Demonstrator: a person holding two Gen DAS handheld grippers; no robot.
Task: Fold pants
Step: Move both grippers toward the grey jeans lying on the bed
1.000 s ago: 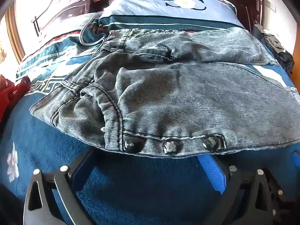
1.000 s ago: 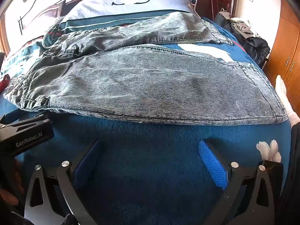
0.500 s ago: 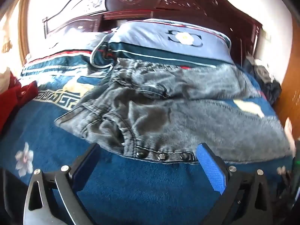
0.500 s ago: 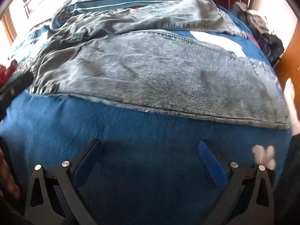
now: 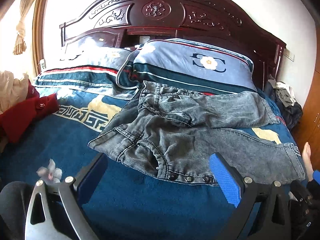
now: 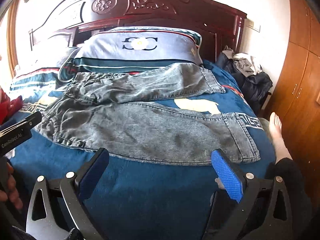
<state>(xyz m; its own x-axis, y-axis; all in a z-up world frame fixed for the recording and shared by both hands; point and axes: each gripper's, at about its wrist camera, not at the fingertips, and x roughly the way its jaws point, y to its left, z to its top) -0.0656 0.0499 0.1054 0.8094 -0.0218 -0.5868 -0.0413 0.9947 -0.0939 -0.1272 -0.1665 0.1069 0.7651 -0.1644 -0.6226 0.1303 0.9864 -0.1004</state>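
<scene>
Here we see the jeans point(image 5: 180, 136) spread across the blue blanket point(image 5: 140, 200), with the waist toward the left side and the two legs running off to the right. The far leg point(image 6: 156, 84) lies just below the pillow point(image 6: 138, 46), its hem near the right side of the bed; the near leg point(image 6: 160, 132) lies closer to us, and a strip of blanket shows between the two legs at their right ends. Three dark buttons point(image 5: 188, 178) sit in a row along the near edge of the waist.

Our left gripper point(image 5: 158, 178) hangs above the blanket with its fingers spread wide and nothing between them; the blue pad of one finger point(image 5: 226, 182) overlaps the near edge of the jeans beside the buttons in the picture, and we cannot tell whether it touches the cloth. Our right gripper point(image 6: 160, 172) is also spread wide and empty, near the lower edge of the near leg.

A red garment point(image 5: 26, 116) lies at the left edge of the bed, a carved dark headboard point(image 5: 156, 12) stands behind the pillows, a heap of clothes point(image 6: 248, 70) lies at the right beside a wooden wardrobe point(image 6: 300, 80), and a bare foot point(image 6: 278, 136) shows at the right
</scene>
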